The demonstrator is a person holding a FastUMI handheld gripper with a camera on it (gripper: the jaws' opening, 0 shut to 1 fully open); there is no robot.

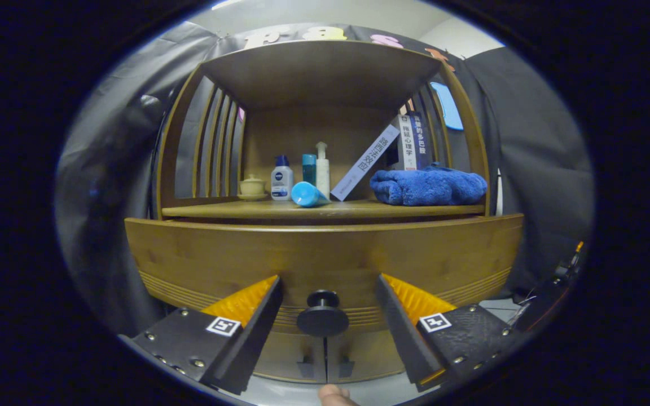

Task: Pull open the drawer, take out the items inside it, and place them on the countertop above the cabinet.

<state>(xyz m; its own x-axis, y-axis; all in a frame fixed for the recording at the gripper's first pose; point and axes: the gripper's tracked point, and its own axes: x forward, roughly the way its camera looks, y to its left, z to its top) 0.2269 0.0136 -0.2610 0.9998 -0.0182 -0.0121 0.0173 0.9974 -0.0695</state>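
Wooden and warm brown, the cabinet's wide curved drawer front (325, 256) stands closed just ahead of the gripper (328, 301), whose two fingers are spread wide apart and grip nothing. Between the fingers, touching neither, sits the round black drawer knob (323, 316) on its short stem, fixed to the grooved lower band of the drawer front. Above the drawer runs the wooden countertop (235, 210), roofed by a shelf and flanked by slatted sides. On it, from one side to the other, stand a small cream lidded cup on a saucer (252, 186), a white bottle with a dark blue cap (281, 179), a teal bottle (308, 167) and a white pump bottle (322, 168); a light blue tube (308, 195) lies on its side in front of them. A white book (365, 162) leans tilted toward upright books (413, 141), and a folded blue towel (427, 186) rests beside it. Below the knob, two cabinet doors meet at a seam (325, 361), and what may be a fingertip (333, 396) shows beneath.
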